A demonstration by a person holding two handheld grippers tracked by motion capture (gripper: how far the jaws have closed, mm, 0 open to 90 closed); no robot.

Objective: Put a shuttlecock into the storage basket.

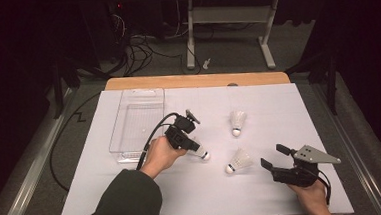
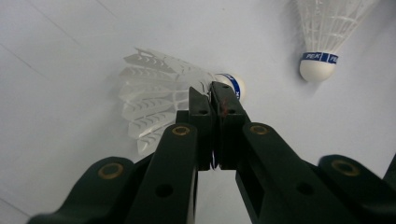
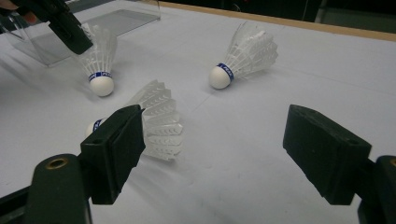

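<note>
Right now the left gripper [image 1: 200, 153] is clenched on the feather skirt of a shuttlecock [image 1: 203, 155] near the middle of the white sheet [image 1: 264, 193] that covers the table; the left gripper view shows the two pads pressed together over the feathers, with the blue-banded cork [image 2: 235, 85] just past the tips. In the right gripper view this shuttlecock [image 3: 99, 65] hangs cork down, and whether the cork touches the sheet cannot be told. The right gripper [image 1: 274, 158] rests near the sheet's right front corner, jaws spread wide with nothing between them. A second shuttlecock [image 1: 238, 161] lies on its side between the two grippers, cork toward the person, well apart from the right gripper's pads. A third shuttlecock [image 1: 237, 121] lies farther back, cork toward the person too. Left of the held one, near the gripper's cable [image 1: 150, 140], a clear plastic tray [image 1: 131, 151] sits along the sheet's left part. Beyond the table's wooden edge, cables and a desk frame [image 1: 228, 20] stand on the floor
</note>
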